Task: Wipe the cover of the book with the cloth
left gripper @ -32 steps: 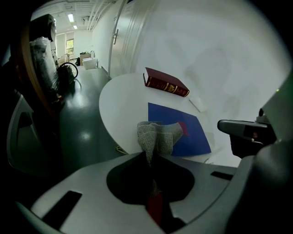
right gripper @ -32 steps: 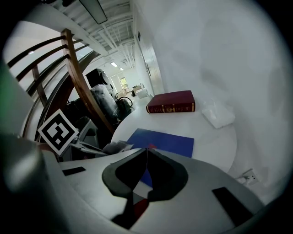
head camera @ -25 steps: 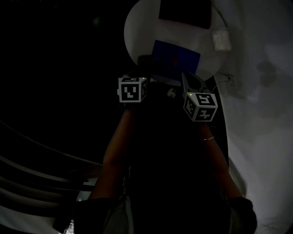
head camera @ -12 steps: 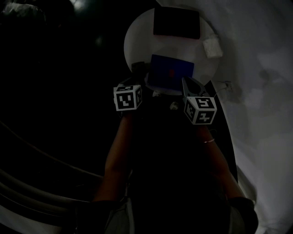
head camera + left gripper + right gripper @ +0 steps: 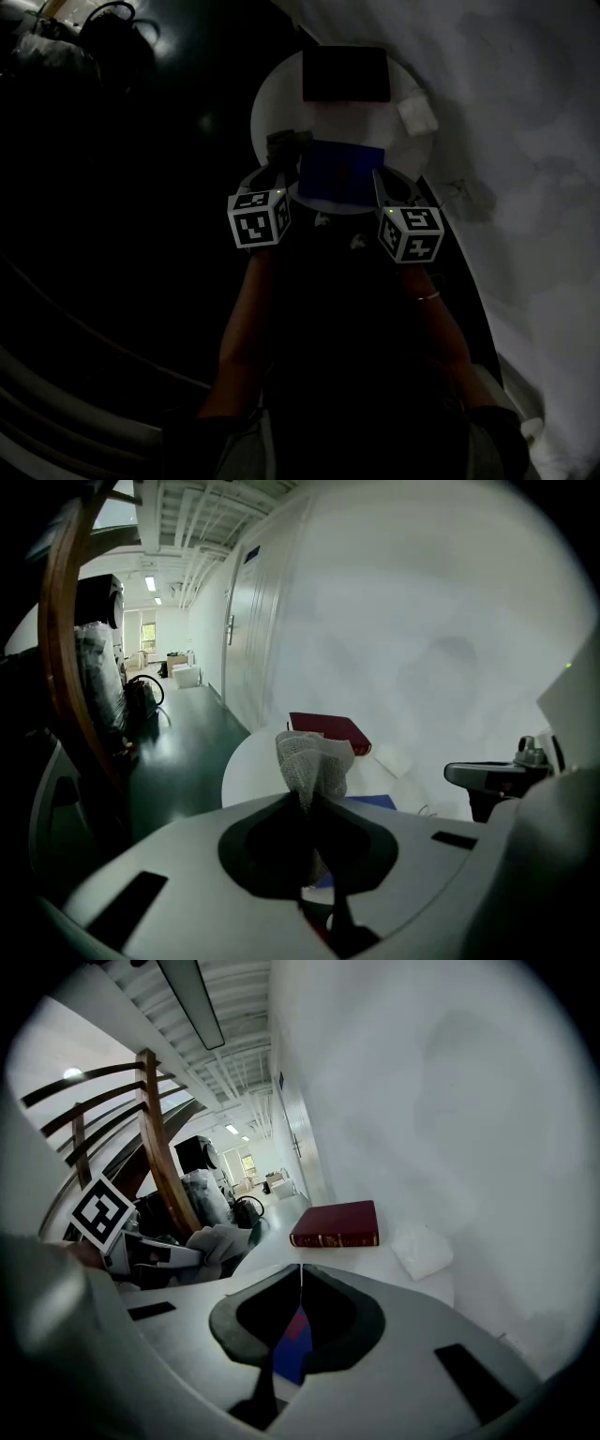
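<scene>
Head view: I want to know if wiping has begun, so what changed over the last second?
Mostly the camera shifted: the round table, red book and blue book sit lower in the picture. Both tools stayed flanking the blue book's near edge. Nothing was taken or let go: the left tool keeps the cloth, and the right tool stays shut and empty.

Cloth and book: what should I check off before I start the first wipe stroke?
1. Cloth pinched firmly in the left gripper: ok.
2. Cloth over the blue book: not ok, it sits off the book's left side.
3. Blue book's cover free of objects: ok.
4. Right gripper bracing the blue book: cannot tell; it is shut, holding nothing, at the book's right edge.
5. Which book is meant: cannot tell; a red book lies farther back.
</scene>
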Available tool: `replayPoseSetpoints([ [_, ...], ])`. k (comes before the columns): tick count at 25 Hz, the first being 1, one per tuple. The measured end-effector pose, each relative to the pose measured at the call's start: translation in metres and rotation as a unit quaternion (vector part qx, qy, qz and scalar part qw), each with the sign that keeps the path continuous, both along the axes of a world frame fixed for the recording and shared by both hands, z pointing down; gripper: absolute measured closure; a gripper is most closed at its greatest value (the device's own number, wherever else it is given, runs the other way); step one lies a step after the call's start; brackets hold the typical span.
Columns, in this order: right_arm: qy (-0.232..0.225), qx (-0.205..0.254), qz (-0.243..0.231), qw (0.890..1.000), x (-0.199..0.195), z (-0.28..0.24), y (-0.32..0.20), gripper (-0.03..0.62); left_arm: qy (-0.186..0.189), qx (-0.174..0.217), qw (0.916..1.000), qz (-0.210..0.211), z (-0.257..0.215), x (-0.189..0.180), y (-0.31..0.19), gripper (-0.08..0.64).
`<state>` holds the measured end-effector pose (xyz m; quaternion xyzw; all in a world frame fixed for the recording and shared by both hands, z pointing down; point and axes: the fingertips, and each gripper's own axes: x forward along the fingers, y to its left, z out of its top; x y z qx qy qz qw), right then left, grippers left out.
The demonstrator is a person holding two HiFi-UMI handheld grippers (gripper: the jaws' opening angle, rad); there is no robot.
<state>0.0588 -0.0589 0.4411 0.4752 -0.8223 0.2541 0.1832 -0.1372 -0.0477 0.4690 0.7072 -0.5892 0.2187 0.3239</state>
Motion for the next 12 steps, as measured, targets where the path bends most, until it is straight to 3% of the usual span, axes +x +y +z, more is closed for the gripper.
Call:
replayPoseSetpoints([
  [12, -0.036, 0.048, 0.015, 0.998, 0.019, -0.052, -0.005, 0.563, 0.004, 0.080, 0.9961, 0.039, -0.065, 0.048, -0.012, 0.526],
])
